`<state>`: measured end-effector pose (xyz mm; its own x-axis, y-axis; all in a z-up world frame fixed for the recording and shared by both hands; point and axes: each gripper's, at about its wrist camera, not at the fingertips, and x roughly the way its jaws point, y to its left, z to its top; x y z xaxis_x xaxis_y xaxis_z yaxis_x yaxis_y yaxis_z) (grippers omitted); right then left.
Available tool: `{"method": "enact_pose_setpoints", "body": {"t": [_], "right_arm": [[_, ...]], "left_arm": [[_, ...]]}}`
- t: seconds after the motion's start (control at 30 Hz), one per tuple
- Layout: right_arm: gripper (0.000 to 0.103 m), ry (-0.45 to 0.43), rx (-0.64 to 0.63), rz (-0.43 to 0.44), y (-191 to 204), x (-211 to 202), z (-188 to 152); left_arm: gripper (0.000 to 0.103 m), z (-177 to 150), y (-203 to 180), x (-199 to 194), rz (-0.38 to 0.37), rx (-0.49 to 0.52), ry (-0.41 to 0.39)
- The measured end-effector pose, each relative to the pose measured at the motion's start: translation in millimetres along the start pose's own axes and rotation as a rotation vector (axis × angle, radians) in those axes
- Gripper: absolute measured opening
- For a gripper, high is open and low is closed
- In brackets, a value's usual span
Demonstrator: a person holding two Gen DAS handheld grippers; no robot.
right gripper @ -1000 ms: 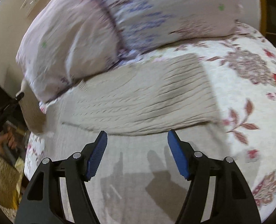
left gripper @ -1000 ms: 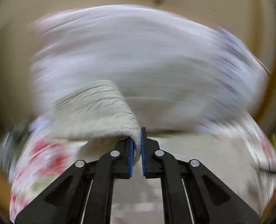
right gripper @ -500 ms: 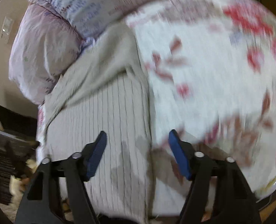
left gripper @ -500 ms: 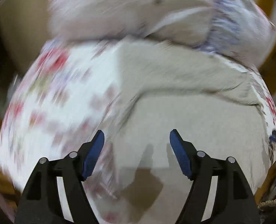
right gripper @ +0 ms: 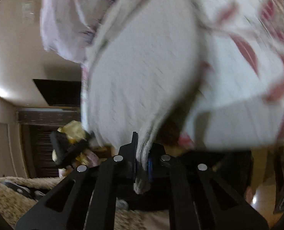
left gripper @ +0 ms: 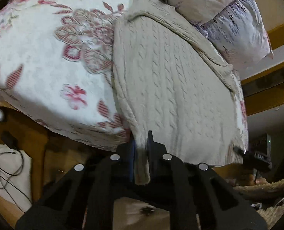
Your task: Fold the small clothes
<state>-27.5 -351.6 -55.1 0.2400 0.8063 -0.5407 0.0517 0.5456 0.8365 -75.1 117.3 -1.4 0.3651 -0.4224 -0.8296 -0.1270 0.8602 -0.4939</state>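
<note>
A beige cable-knit sweater [left gripper: 168, 88] lies flat on a floral bedspread [left gripper: 46, 57], its sleeve folded across near the pillows. My left gripper [left gripper: 141, 145] is shut on the sweater's near hem corner at the bed's edge. In the right wrist view the sweater [right gripper: 142, 67] looks blurred, and my right gripper [right gripper: 142, 153] is shut on the other hem corner. The right gripper also shows at the far right in the left wrist view [left gripper: 245, 152].
Lilac patterned pillows [left gripper: 228, 15] lie at the head of the bed, touching the sweater's top. The wooden bed frame [left gripper: 266, 84] runs along the right. A white bag with black cables [left gripper: 9, 172] sits below the bed on the left. A shaggy rug [right gripper: 11, 195] covers the floor.
Both grippers were open above the sweater half a second ago. Both have dropped to the bed's near edge and shut on the sweater's hem corners.
</note>
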Motion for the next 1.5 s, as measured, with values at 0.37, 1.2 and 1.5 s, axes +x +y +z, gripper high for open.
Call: {"method": "enact_pose_setpoints", "body": {"t": [0.37,1.2,1.5], "right_arm": [[0.009,-0.477,-0.048,0.123,66,-35,183],[0.078,-0.467,0.074,-0.053,18,-34,199],[0.079,-0.511,0.069,-0.132,0,-78,217]], "left_arm": [[0.011,225,-58,-11,-0.130,0.079,-0.365],[0.015,258,-103,68,-0.382,-0.033,-0.158],[0.022,246,-315,187,-0.717,0.107,0.129]]}}
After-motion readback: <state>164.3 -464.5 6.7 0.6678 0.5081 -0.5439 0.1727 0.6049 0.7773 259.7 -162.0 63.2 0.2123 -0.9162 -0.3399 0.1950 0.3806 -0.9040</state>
